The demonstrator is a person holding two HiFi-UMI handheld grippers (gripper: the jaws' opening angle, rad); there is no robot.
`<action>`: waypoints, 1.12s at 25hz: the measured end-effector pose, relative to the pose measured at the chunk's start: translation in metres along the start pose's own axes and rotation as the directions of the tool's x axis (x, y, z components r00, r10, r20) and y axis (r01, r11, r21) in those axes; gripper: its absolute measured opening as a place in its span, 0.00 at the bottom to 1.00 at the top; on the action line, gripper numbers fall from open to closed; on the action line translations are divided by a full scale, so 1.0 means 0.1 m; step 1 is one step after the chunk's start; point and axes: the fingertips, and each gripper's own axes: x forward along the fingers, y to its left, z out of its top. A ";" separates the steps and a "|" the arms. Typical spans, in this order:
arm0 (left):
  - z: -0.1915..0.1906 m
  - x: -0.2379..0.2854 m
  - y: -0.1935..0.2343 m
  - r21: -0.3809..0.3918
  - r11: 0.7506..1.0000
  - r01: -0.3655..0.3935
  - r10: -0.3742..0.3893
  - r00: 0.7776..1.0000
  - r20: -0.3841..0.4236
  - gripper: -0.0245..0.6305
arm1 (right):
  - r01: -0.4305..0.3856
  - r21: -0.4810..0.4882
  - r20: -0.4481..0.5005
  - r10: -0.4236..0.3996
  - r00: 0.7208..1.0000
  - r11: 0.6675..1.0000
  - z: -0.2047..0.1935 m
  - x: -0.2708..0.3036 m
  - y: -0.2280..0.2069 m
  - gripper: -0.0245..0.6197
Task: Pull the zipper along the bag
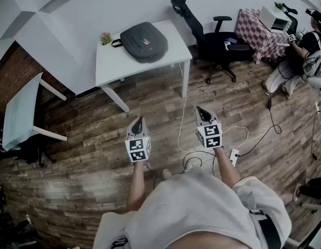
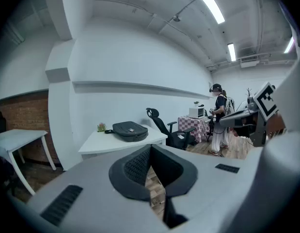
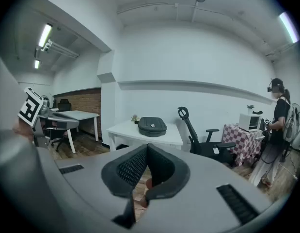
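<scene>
Shirt front nearest, then left gripper [image 1: 139, 120] and right gripper [image 1: 201, 112], both pinched shut on nothing, well apart from the white table [image 1: 116, 64]. Grey bag [image 1: 143, 41] lies flat on that table toward the wall; zipper untouched, so by my reading the whole pull remains. Bare wood floor between gives room; black office chair [image 1: 214, 43] crowds the table's right corner, and a power strip [image 1: 234, 156] lies by the right arm.

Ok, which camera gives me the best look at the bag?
The head view: it looks down on the bag, whole, lying on the white table. Both gripper views show it only small and side-on, far off across the room.
</scene>
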 end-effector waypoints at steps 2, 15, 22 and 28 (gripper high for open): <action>0.02 0.00 -0.02 0.004 1.000 0.000 0.000 1.000 0.003 0.08 | -0.005 -0.008 0.001 0.005 1.000 1.000 0.00 -0.01 0.00 0.06; 0.01 0.13 -0.29 0.013 1.000 -0.012 0.012 1.000 -0.016 0.08 | -0.059 -0.009 0.012 0.059 0.998 0.998 -0.02 -0.02 -0.17 0.06; -0.04 0.23 -0.62 0.020 1.000 -0.023 0.024 0.999 -0.034 0.08 | -0.097 -0.010 0.017 0.097 0.995 0.995 -0.11 0.00 -0.39 0.06; -0.07 0.42 -0.72 0.013 0.999 -0.030 0.031 0.998 -0.051 0.08 | -0.116 -0.018 0.001 0.116 0.993 0.993 -0.18 0.12 -0.54 0.06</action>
